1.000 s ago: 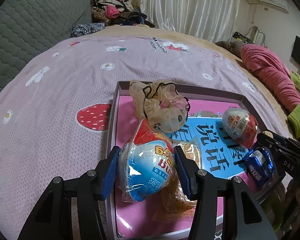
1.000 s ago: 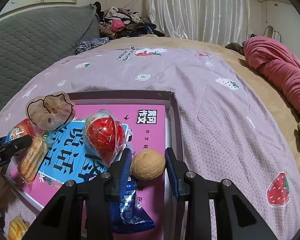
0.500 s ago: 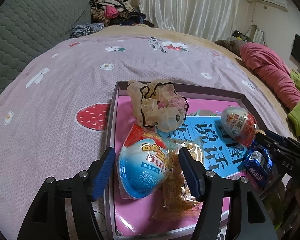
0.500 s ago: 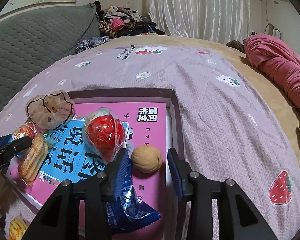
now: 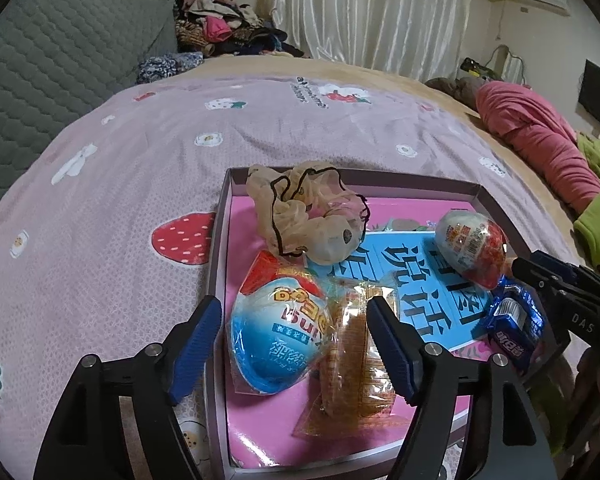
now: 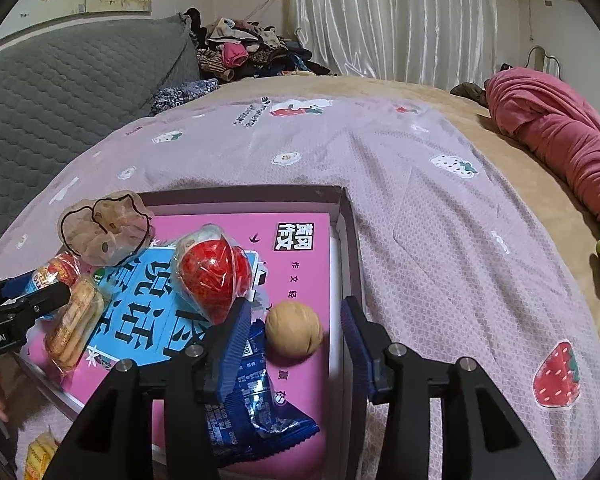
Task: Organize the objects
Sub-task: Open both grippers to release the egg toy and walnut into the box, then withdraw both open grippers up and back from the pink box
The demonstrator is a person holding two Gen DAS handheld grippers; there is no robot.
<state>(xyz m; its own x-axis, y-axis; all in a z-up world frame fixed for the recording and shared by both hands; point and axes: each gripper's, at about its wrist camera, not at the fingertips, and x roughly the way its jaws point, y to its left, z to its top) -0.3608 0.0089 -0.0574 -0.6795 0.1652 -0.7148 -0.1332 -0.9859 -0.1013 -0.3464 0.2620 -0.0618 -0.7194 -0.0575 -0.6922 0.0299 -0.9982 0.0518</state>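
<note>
Left gripper jaws opening, pads clear of the blue egg btwn them; egg lies in the tray, touching the biscuit pack, w/ the scrunchie just beyond. Right gripper opening too, walnut loose btwn its pads on the pink book, near the tray's right wall; blue wrapper under the left finger, red egg just beside. Both look like releases, so best bet: let jaws clear fully, then pull straight back w/o dragging wrapper or nudging the walnut, which could roll.
</note>
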